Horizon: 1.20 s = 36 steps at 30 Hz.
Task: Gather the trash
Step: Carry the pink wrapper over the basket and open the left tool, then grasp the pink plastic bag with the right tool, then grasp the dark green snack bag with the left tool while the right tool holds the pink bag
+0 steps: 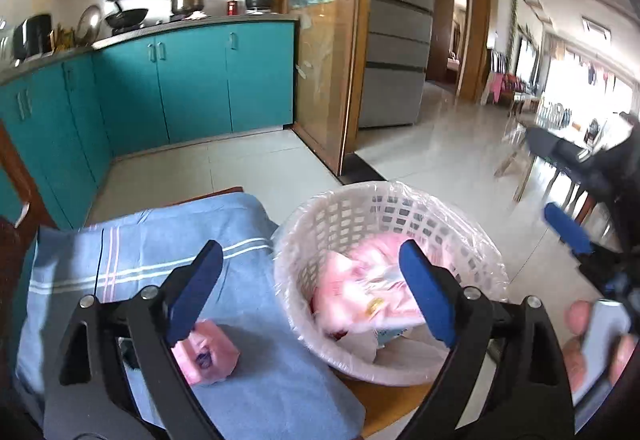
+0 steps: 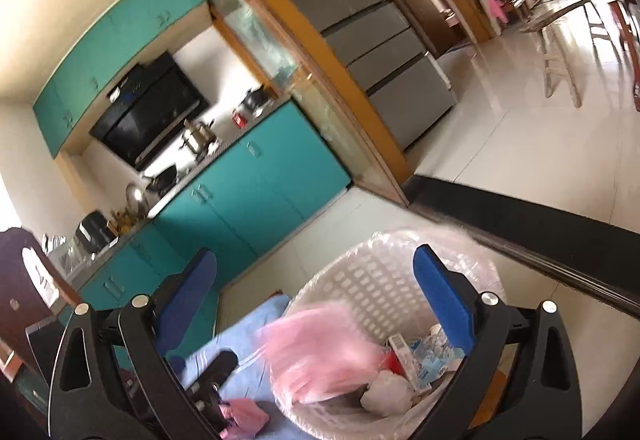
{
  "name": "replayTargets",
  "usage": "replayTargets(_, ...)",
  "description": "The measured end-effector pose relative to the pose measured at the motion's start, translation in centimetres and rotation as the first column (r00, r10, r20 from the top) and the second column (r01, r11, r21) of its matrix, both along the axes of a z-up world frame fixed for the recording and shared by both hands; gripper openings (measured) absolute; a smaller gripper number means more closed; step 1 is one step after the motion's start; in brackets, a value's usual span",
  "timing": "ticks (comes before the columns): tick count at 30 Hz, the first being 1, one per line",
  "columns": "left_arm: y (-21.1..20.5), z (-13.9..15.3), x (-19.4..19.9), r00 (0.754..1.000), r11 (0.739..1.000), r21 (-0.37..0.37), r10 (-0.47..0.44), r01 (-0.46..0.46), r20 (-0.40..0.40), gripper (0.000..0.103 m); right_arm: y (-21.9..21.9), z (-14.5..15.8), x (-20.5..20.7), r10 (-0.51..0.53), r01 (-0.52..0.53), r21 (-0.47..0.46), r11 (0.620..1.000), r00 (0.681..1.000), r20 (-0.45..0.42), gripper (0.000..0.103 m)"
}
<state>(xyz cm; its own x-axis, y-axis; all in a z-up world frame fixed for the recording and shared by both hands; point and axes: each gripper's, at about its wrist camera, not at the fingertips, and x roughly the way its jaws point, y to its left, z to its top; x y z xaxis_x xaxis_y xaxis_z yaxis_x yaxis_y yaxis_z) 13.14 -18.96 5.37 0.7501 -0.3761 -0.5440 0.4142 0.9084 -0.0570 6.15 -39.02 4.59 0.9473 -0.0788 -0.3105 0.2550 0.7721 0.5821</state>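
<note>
While the left wrist view shows a person's hand [image 1: 596, 344] at the right edge and one blue finger of the right gripper [image 1: 568, 226] beyond the basket, the right wrist view shows the left gripper [image 2: 218, 368] low on the cloth. Both grippers stand wide and hold nothing.

The white basket [image 1: 476, 240], lined with clear plastic, lies under the right finger of the left gripper. A pink plastic bag [image 2: 320, 352] is in it, blurred, between the right gripper's fingers, with a small bottle and paper scraps [image 2: 424, 356] beside the right finger. A crumpled pink wrapper [image 1: 212, 356] lies on the blue striped cloth [image 1: 140, 260], just behind the left finger.

Teal cabinets [image 1: 192, 79] and a grey refrigerator [image 1: 396, 51] stand ahead, on a pale tile floor.
</note>
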Motion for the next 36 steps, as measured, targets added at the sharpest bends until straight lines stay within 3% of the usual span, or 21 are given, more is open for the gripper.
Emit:
replayTargets(6,9.4,0.1,-2.1,0.989,0.99,-0.01,0.141,-0.14,0.055,0.094,3.0,0.3,1.6,0.129,-0.133,-0.077,0.988,0.991,-0.046,0.097)
replayTargets(9,14.3,-0.4,-3.2,0.966,0.971,0.006,0.239,-0.241,0.094,0.096,5.3,0.4,2.0,0.189,-0.197,-0.138,0.971,0.98,-0.068,0.097)
replayTargets(13,18.9,-1.9,-3.0,0.947,0.946,-0.039,0.322,-0.321,0.016,0.096,9.7,0.3,2.7,0.28,-0.306,-0.254,0.918,0.951,-0.132,0.097)
replayTargets(16,20.7,-2.4,-2.8,0.929,0.928,-0.046,0.37,-0.371,-0.025,0.096,13.3,-0.5,3.3,0.343,-0.396,-0.343,0.852,0.916,-0.207,0.097)
replayTargets(20,21.9,-1.4,-3.6,0.916,0.91,-0.118,0.401,-0.397,0.009,0.096,18.3,-2.7,4.6,0.397,-0.517,-0.422,0.745,0.852,-0.343,0.097)
replayTargets(22,22.1,-1.1,-3.7,0.92,0.914,-0.121,0.392,-0.388,0.013,0.096,20.2,-3.7,5.2,0.401,-0.549,-0.444,0.708,0.83,-0.386,0.097)
replayTargets(26,22.2,-1.5,-3.6,0.922,0.919,-0.092,0.386,-0.383,0.013,0.096,22.4,-5.5,7.2,0.389,-0.579,-0.447,0.683,0.805,-0.449,0.097)
replayTargets(29,22.2,-2.1,-3.3,0.928,0.925,-0.079,0.373,-0.373,-0.008,0.096,22.8,-7.5,9.3,0.368,-0.594,-0.411,0.692,0.78,-0.507,0.096)
replayTargets(30,22.2,-2.3,-3.2,0.93,0.927,-0.076,0.367,-0.367,-0.013,0.096,22.8,-8.1,9.8,0.372,-0.604,-0.386,0.697,0.765,-0.526,0.088)
replayTargets(31,22.1,-2.5,-3.1,0.932,0.929,-0.07,0.363,-0.363,-0.016,0.096,22.6,-8.8,10.5,0.386,-0.622,-0.339,0.706,0.74,-0.551,0.071)
replayTargets(32,21.9,-2.8,-3.0,0.933,0.931,-0.062,0.359,-0.359,-0.019,0.096,22.3,-9.3,10.9,0.406,-0.637,-0.294,0.713,0.716,-0.568,0.06)
replayTargets(33,21.6,-3.0,-2.8,0.937,0.936,-0.052,0.348,-0.349,-0.024,0.096,22.2,-9.3,11.0,0.419,-0.645,-0.274,0.714,0.706,-0.571,0.044)
replayTargets(36,20.4,-3.8,-2.2,0.948,0.948,-0.015,0.317,-0.317,-0.029,0.096,21.3,-7.3,9.9,0.435,-0.627,-0.287,0.724,0.738,-0.517,0.037)
